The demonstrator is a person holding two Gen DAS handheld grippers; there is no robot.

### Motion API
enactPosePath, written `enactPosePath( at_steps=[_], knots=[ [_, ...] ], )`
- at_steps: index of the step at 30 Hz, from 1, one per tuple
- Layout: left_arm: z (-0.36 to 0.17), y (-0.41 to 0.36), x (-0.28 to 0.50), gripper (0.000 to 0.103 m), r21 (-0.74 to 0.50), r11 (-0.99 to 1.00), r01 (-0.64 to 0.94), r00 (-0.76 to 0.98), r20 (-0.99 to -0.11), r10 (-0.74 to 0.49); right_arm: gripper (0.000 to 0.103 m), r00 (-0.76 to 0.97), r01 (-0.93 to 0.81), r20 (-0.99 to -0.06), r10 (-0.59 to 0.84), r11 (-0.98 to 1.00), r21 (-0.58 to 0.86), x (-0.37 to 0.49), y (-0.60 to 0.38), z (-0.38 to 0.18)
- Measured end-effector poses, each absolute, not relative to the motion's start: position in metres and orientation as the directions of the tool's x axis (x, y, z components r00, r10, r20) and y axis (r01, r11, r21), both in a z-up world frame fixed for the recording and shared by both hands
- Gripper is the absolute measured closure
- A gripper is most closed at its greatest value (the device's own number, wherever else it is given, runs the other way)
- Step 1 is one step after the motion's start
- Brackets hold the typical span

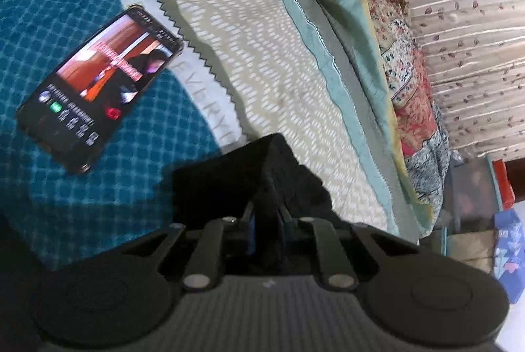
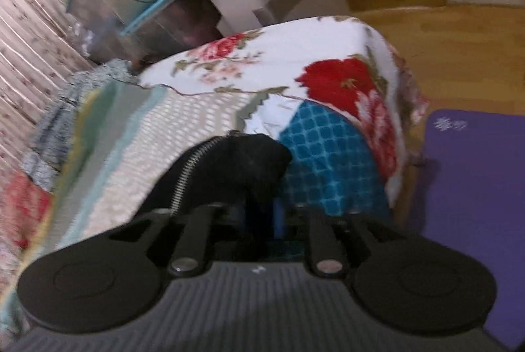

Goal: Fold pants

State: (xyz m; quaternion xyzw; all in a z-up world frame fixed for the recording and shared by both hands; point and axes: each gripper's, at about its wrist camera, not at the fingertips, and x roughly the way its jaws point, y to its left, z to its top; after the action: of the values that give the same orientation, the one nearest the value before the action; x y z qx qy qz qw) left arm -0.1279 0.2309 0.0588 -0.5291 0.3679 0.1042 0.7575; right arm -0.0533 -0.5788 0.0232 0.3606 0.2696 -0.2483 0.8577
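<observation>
You are working over a bed (image 1: 249,63) dressed in a cream patterned quilt with a pale green border, which fills the middle of the left wrist view and runs from lower left to centre in the right wrist view. On it lies a teal diamond-pattern cloth (image 1: 65,194), at the left of the left wrist view. A white sheet printed with red flowers (image 2: 328,56) covers the far corner of the bed in the upper centre of the right wrist view.

The black fabric pants (image 1: 262,175) hang bunched straight ahead of each set of jaws, low in the middle of both views, over the quilt. In your left gripper (image 1: 265,217) the jaws are pressed nearly together and pinch a peak of the cloth, which rises to a point just beyond them. Your right gripper (image 2: 262,214) has its jaws partly apart with a thick wad of the same black cloth (image 2: 242,168) between them; blur hides whether the pads press on it, so you cannot tell from this view that the grip is firm. A silver metal zipper (image 2: 187,175) runs up the left edge of that wad, so you likely have the waist end there.

The pants look soft, matte and crumpled, and their long axis cannot be read.

A lit black smartphone (image 1: 98,89) lies on the teal cloth at left centre, apart from the pants.
</observation>
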Motion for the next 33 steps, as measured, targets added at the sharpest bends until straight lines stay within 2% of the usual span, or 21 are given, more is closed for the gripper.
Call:
enactPosePath(
  at_steps=[2, 4, 8, 9, 11, 12, 14, 16, 20, 26, 28, 29, 31, 33],
  knots=[
    [0.061, 0.23, -0.134, 0.089, -0.719, 0.43, -0.546, 0.705, -0.672, -0.227, 0.032, 0.723, 0.643, -0.639, -0.264, 0.596, 0.481, -0.056, -0.577, 0.025],
    [0.066, 0.231, -0.139, 0.087, -0.712, 0.442, -0.546, 0.708, -0.674, -0.21, 0.032, 0.725, 0.662, -0.621, -0.298, 0.552, 0.507, -0.065, -0.578, 0.029],
    [0.082, 0.24, -0.152, 0.083, -0.683, 0.472, -0.557, 0.722, -0.679, -0.131, 0.032, 0.771, 0.627, -0.571, -0.281, 0.49, 0.606, -0.081, -0.582, 0.027],
    [0.085, 0.242, -0.153, 0.078, -0.684, 0.473, -0.556, 0.726, -0.676, -0.124, 0.032, 0.781, 0.617, -0.562, -0.273, 0.482, 0.623, -0.085, -0.58, 0.03],
    [0.089, 0.241, -0.156, 0.057, -0.681, 0.475, -0.557, 0.724, -0.678, -0.124, 0.032, 0.794, 0.6, -0.553, -0.253, 0.466, 0.65, -0.091, -0.58, 0.029],
    [0.089, 0.239, -0.156, 0.044, -0.677, 0.48, -0.558, 0.719, -0.684, -0.128, 0.032, 0.801, 0.592, -0.55, -0.238, 0.459, 0.663, -0.093, -0.58, 0.028],
    [0.086, 0.231, -0.154, 0.033, -0.67, 0.498, -0.55, 0.705, -0.693, -0.153, 0.032, 0.813, 0.573, -0.545, -0.204, 0.449, 0.686, -0.097, -0.576, 0.025],
    [0.075, 0.224, -0.152, 0.012, -0.68, 0.49, -0.545, 0.688, -0.697, -0.202, 0.032, 0.828, 0.544, -0.538, -0.158, 0.456, 0.704, -0.096, -0.572, 0.022],
    [0.042, 0.212, -0.138, 0.01, -0.713, 0.43, -0.554, 0.647, -0.693, -0.317, 0.032, 0.831, 0.503, -0.554, -0.056, 0.503, 0.703, -0.083, -0.553, 0.014],
    [0.002, 0.198, -0.11, 0.001, -0.735, 0.368, -0.57, 0.625, -0.678, -0.387, 0.032, 0.814, 0.516, -0.579, -0.044, 0.512, 0.687, -0.068, -0.543, 0.011],
    [0.0, 0.192, -0.104, 0.003, -0.735, 0.376, -0.564, 0.629, -0.678, -0.381, 0.032, 0.809, 0.527, -0.584, -0.062, 0.515, 0.676, -0.066, -0.546, 0.011],
    [0.002, 0.188, -0.101, 0.007, -0.736, 0.397, -0.548, 0.636, -0.675, -0.374, 0.032, 0.805, 0.534, -0.589, -0.069, 0.514, 0.671, -0.066, -0.547, 0.011],
    [0.009, 0.182, -0.096, 0.047, -0.717, 0.459, -0.525, 0.634, -0.689, -0.352, 0.032, 0.802, 0.54, -0.594, -0.068, 0.508, 0.671, -0.066, -0.551, 0.009],
    [0.013, 0.182, -0.093, 0.065, -0.707, 0.479, -0.52, 0.632, -0.696, -0.341, 0.031, 0.799, 0.548, -0.596, -0.08, 0.504, 0.667, -0.065, -0.555, 0.007]
  ],
)
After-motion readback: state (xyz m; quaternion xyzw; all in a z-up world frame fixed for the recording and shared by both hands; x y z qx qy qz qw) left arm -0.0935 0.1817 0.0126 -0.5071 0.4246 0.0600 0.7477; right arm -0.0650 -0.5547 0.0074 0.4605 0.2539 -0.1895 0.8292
